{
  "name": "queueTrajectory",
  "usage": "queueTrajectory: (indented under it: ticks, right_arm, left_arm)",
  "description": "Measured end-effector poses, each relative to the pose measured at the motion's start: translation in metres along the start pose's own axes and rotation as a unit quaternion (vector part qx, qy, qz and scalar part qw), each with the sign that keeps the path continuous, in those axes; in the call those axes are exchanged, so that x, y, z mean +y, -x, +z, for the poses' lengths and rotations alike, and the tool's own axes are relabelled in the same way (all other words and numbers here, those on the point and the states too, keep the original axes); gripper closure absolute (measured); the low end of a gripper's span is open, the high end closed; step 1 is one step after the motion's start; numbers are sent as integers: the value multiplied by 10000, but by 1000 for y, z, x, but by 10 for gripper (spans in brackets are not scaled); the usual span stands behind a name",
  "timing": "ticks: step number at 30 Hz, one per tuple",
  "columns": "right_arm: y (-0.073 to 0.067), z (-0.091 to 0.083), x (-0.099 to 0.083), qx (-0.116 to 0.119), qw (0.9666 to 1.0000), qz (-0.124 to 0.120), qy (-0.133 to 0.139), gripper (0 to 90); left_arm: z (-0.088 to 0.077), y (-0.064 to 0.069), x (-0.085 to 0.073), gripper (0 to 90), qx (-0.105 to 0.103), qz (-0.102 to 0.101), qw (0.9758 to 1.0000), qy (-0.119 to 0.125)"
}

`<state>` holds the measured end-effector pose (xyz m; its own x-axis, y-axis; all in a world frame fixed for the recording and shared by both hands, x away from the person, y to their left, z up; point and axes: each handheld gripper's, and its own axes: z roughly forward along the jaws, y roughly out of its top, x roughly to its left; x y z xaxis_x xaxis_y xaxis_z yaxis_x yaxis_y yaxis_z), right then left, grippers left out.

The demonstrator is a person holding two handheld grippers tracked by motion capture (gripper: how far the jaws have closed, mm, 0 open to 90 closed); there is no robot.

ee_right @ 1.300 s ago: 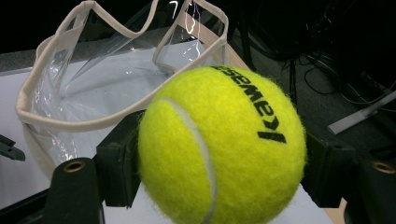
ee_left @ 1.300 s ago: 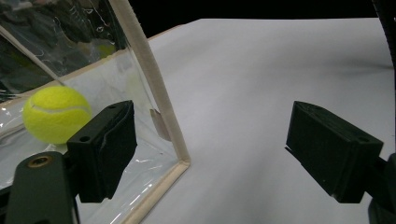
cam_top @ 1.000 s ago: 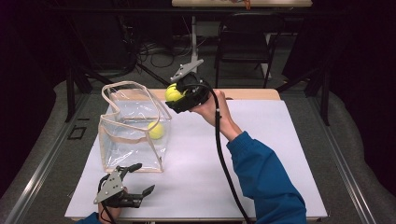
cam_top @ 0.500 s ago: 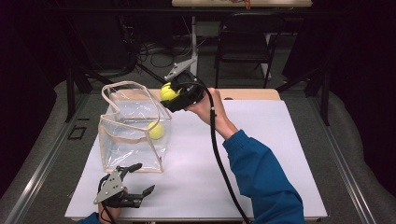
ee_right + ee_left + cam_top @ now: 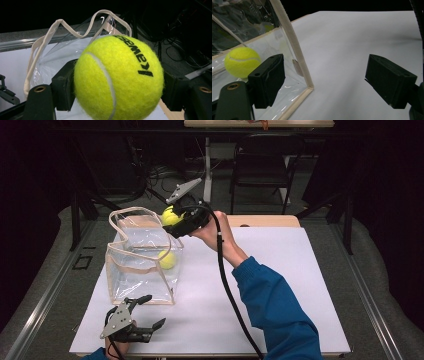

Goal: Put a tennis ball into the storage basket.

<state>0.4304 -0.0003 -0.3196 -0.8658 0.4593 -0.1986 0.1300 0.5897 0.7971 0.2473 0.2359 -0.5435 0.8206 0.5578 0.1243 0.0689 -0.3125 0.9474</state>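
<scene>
Two grippers, right gripper clamping one tennis ball, second ball inside one clear bag

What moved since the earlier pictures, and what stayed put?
The right claw, shut on a tennis ball, carried it leftward, toward the opening of the clear bag. Nothing was picked up or dropped. The left claw, the bag and the ball inside it stayed put.

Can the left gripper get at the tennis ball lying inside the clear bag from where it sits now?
Probably not. The left gripper sits low beside the clear bag, whose side wall stands between its open jaws and that tennis ball; the opening is up top.
</scene>
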Motion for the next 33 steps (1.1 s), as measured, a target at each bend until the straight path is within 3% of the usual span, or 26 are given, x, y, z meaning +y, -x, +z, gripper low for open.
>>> queueTrajectory:
  ticks: [18, 33]
  right_arm:
    - [-2, 15, 6, 66, 10000, 57, 37, 264]
    - [-12, 29, 16, 180, 9998, 18, 87, 265]
  left_arm:
    - [0, 0, 0, 160, 5, -4, 10000, 10]
    - [-1, 0, 0, 161, -2, 8, 10000, 18]
